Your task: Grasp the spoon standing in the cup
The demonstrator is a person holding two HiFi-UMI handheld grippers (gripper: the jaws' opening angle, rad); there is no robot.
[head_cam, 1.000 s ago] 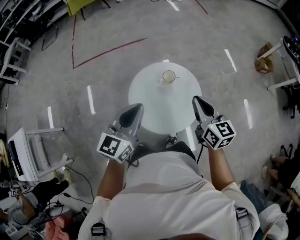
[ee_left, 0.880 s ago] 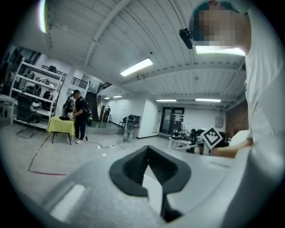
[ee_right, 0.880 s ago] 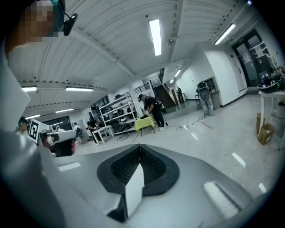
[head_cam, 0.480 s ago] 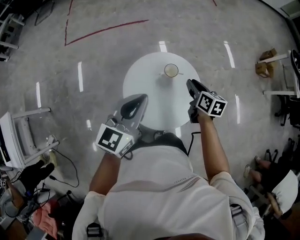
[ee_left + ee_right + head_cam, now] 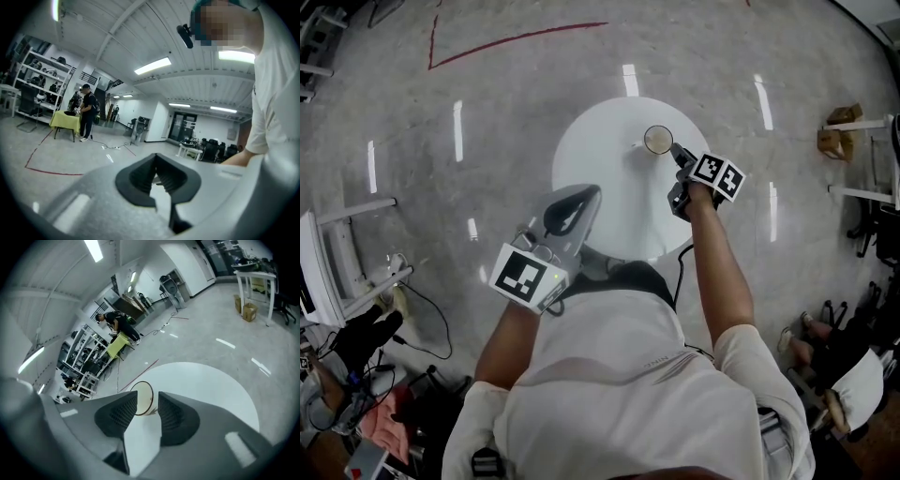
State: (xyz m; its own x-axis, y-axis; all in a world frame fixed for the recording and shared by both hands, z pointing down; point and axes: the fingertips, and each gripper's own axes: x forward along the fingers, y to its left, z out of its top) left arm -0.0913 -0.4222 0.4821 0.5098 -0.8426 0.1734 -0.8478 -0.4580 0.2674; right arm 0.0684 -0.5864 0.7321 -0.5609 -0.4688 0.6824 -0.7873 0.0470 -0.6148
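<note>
The right hand-held gripper [image 5: 677,153], up from mid-frame, now reaches the cup [image 5: 657,140] at upper centre of the surface [image 5: 600,159], its empty jaws just opening and framing the rim where the spoon [image 5: 152,409] barely shows, so a grasp looks near; the left hand-held gripper [image 5: 581,195] is pressed together.

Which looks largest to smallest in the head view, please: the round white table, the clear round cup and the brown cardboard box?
Round white table
Brown cardboard box
Clear round cup
Box and cup look close, the box lying farther off, so that order is unsure.
</note>
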